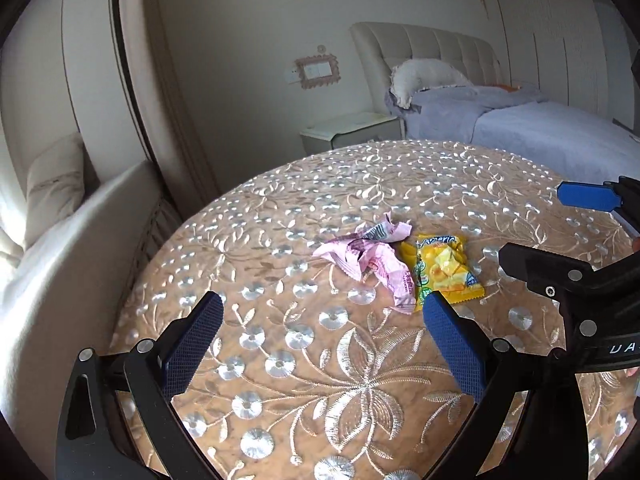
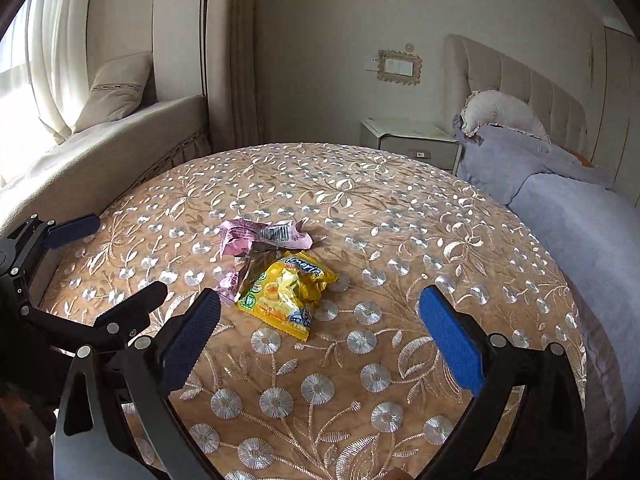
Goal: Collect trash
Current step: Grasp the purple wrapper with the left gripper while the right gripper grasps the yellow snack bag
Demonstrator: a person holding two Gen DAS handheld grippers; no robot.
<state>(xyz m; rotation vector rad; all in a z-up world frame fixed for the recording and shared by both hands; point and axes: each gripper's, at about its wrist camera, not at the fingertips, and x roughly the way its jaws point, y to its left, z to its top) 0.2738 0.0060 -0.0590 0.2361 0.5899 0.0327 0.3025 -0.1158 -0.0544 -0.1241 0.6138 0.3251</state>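
1. Two pieces of trash lie touching near the middle of the round table (image 2: pixel 400 240): a crumpled pink wrapper (image 2: pixel 256 236) and a yellow snack packet (image 2: pixel 286 298), the pink one partly tucked against the packet's left side in the right wrist view.
2. The right gripper (image 2: pixel 320 312) has its fingers spread wide and holds nothing; the packet sits just ahead, left of its centre line, near its left finger.
3. The left gripper (image 1: pixel 322 320) is also spread wide and empty; both wrappers lie ahead and right of centre, the packet (image 1: pixel 442 270) close to its right fingertip, the pink wrapper (image 1: pixel 370 258) just beyond.
4. The packet's long axis runs roughly away from each gripper, slightly slanted.
5. Both grippers are close; I judge the right one better lined up on the packet.
6. The table wears a tan cloth with shiny embroidered flowers, likely slippery under thin foil.
7. Around it: a bed (image 2: pixel 560 184) with lilac bedding, a nightstand (image 2: pixel 408 138), a cushioned window seat (image 2: pixel 120 136).
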